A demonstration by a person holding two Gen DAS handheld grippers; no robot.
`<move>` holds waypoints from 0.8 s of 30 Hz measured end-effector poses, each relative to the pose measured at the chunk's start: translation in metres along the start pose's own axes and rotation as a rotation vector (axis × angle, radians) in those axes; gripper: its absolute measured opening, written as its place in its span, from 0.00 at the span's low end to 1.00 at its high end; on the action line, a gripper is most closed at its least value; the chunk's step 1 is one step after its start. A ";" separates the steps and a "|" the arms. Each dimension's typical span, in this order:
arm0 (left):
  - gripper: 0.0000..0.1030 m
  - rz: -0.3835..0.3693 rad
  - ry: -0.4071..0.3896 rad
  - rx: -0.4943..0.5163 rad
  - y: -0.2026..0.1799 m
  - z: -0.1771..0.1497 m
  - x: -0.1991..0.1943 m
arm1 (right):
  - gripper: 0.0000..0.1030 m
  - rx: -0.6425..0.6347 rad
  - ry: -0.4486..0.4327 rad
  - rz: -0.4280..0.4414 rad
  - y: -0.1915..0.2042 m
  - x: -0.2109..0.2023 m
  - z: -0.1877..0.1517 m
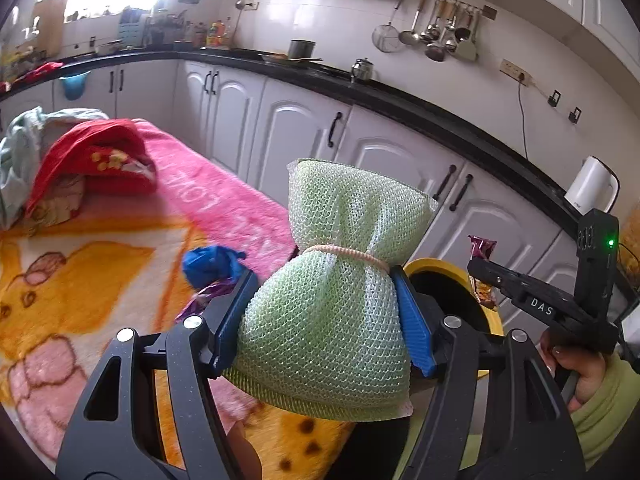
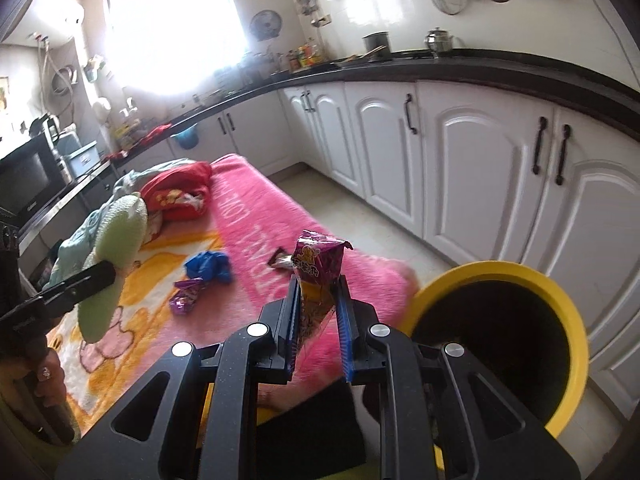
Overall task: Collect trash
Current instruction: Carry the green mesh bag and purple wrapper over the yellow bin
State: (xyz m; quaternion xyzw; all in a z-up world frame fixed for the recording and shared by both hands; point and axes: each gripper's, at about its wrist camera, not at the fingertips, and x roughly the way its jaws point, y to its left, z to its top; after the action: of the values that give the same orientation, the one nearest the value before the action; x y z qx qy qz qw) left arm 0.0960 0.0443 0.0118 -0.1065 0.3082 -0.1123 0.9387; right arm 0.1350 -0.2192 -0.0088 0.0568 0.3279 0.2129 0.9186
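Observation:
My left gripper (image 1: pixel 323 274) is shut on a green mesh scrub pad (image 1: pixel 340 312) cinched by a pale rubber band. In the right wrist view the same green mesh scrub pad (image 2: pixel 124 224) shows at the left in the left gripper (image 2: pixel 108 270). A purple snack wrapper (image 2: pixel 318 268) stands upright between the blue pads of my right gripper (image 2: pixel 318 284), which is shut on it. A yellow-rimmed bin (image 2: pixel 500 269) with a dark inside stands just right of it. From the left wrist, the right gripper (image 1: pixel 480 268) holds the wrapper (image 1: pixel 482 248) over the bin (image 1: pixel 432 264).
A pink and orange blanket (image 2: pixel 256 216) carries a crumpled blue piece (image 2: pixel 208 266), a purple wrapper (image 2: pixel 186 298) and another wrapper (image 2: pixel 282 260). Red cloth (image 2: pixel 176 192) and pale clothes lie at its far end. White cabinets (image 2: pixel 472 168) under a black counter run along the right.

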 end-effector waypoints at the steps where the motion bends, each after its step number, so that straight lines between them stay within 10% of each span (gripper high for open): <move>1: 0.56 -0.006 -0.003 0.003 -0.004 0.001 0.003 | 0.16 0.010 -0.003 -0.008 -0.006 -0.002 0.000; 24: 0.57 -0.127 0.061 0.114 -0.102 0.003 0.062 | 0.16 0.187 -0.049 -0.164 -0.109 -0.038 -0.020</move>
State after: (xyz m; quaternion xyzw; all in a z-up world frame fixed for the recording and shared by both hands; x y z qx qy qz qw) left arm 0.1317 -0.0694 0.0071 -0.0690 0.3224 -0.1924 0.9243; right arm 0.1345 -0.3349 -0.0292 0.1203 0.3271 0.1040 0.9315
